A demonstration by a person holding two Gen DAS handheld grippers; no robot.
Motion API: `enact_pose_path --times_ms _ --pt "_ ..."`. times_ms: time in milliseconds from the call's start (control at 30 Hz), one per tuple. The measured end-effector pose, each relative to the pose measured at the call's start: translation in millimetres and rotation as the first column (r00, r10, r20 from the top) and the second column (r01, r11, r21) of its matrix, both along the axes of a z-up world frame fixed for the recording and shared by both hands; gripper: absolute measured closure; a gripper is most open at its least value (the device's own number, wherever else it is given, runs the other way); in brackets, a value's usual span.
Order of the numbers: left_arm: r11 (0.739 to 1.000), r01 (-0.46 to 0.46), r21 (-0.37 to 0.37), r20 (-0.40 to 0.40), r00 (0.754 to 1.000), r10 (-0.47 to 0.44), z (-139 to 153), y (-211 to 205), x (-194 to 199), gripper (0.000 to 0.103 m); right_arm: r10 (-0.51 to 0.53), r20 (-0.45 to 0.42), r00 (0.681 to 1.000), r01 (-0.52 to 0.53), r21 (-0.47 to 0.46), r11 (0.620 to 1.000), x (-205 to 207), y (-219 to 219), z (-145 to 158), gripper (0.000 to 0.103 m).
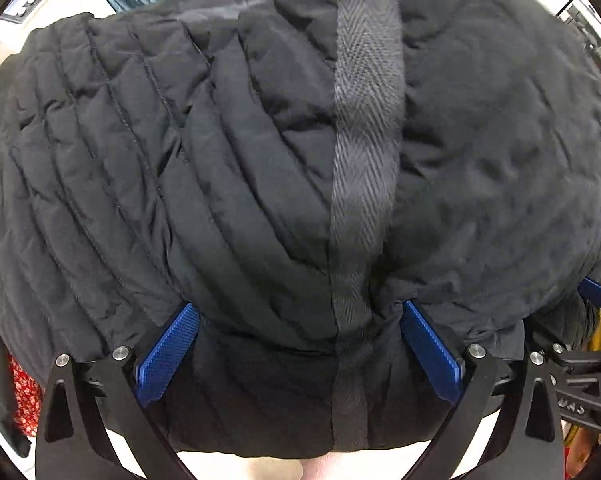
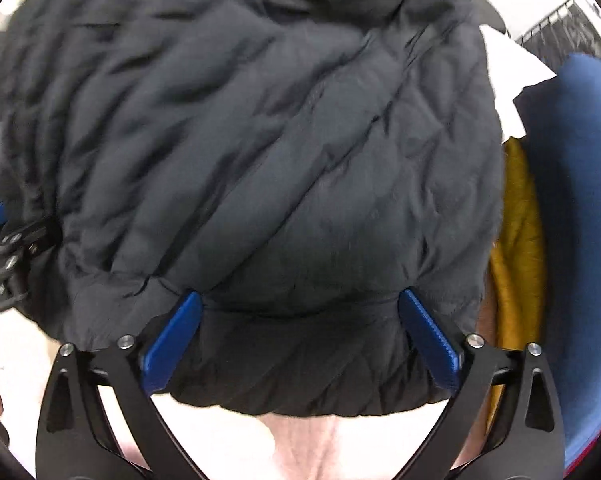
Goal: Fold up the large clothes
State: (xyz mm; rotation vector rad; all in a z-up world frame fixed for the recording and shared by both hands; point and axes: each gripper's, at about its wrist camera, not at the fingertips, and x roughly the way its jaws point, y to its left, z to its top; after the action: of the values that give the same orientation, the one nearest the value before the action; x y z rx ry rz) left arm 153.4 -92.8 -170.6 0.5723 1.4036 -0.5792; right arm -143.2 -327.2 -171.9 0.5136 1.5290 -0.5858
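**Quilted jacket bundled between two wide-open grippers**

Quilted jacket, black and puffy, fills both wrist views, its bulk bunched on a white table and wedged between the fingers of each tool. The left gripper stands spread wide, blue pads pressed against the folded hem on either side of a grey herringbone tape; whether it truly squeezes the cloth or only brackets it cannot be told. The right gripper is likewise spread wide around a thick roll of the same jacket, just right of its partner. A mustard-yellow garment and a blue garment lie at the right edge, a red floral cloth at the near left. The slippery, springy padding looks apt to puff back open if either tool lets go, and the fold could drag onto the neighbouring yellow garment.
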Motion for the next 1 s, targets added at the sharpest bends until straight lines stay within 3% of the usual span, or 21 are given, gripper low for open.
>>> enact_pose_path --times_ms 267,467,633,800,1000 --pt "1.0 -0.001 0.008 0.014 1.0 0.001 -12 -10 7 0.004 -0.009 -0.016 1.0 0.009 0.033 0.999 18 -10 -18 0.005" --pt "1.0 0.012 -0.02 0.066 0.998 -0.01 -4 4 -28 0.004 -0.004 0.029 1.0 0.005 -0.014 1.0 4 1 -18 0.005" --pt "0.996 0.032 -0.085 0.126 0.992 -0.021 6 22 -47 0.005 -0.003 0.054 0.999 0.005 -0.038 0.999 -10 13 -11 0.005" --pt "0.988 0.018 -0.154 0.127 0.992 0.002 27 48 -63 0.006 -0.01 0.085 0.996 0.014 -0.047 0.999 -29 14 3 0.005" --pt "0.966 -0.031 -0.257 0.116 0.991 0.062 57 107 -78 0.006 -0.019 0.207 0.978 0.044 -0.115 0.992 -71 23 39 0.005"
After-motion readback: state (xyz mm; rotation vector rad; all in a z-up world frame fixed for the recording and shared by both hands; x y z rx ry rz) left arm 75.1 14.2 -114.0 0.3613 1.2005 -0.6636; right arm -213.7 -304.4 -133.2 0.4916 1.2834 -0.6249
